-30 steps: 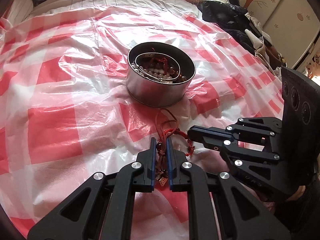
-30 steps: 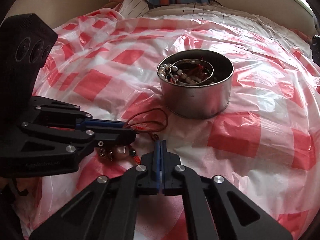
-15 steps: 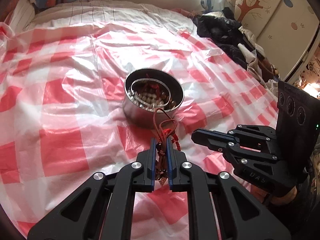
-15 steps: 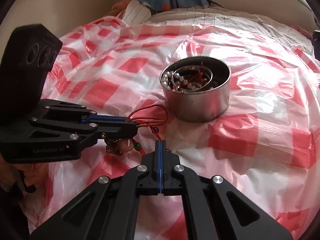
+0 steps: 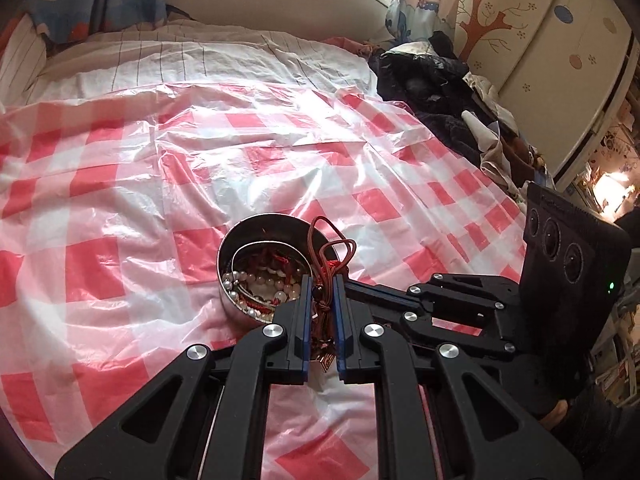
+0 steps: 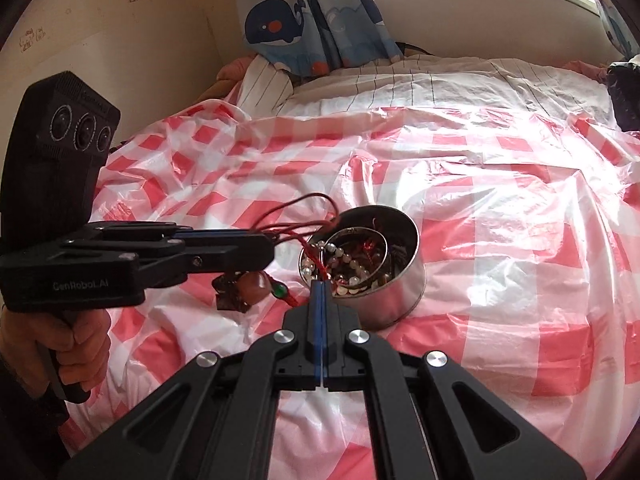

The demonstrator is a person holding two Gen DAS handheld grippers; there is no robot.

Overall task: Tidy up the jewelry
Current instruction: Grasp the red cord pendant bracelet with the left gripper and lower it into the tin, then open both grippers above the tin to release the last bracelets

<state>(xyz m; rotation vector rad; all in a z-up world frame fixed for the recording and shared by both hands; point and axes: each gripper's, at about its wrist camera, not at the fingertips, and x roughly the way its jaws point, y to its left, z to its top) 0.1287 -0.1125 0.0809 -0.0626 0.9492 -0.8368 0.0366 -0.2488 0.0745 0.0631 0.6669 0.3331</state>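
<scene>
A round metal tin [image 5: 230,304] [image 6: 386,304] with bead bracelets and a bangle inside sits on the red-and-white checked plastic sheet [image 5: 120,200]. My left gripper [image 5: 321,280] [image 6: 268,246] is shut on a red-cord necklace [image 5: 330,254] [image 6: 308,216], lifted off the sheet. Its cord loops stick up over the tin's near right rim. The pendant and a green bead [image 6: 280,290] dangle below the fingers. My right gripper [image 6: 321,285] is shut with nothing in it, just right of the left one, near the tin's front rim.
A heap of dark clothes [image 5: 448,100] lies at the bed's right edge beside a decorated wardrobe [image 5: 540,60]. Striped bedding [image 6: 400,84] and a whale-print curtain [image 6: 304,12] lie behind the sheet. A hand [image 6: 52,344] grips the left gripper's handle.
Both grippers have risen. The left one has lifted the red-cord necklace off the sheet and carried it toward the tin, which now sits lower and closer in both views.
</scene>
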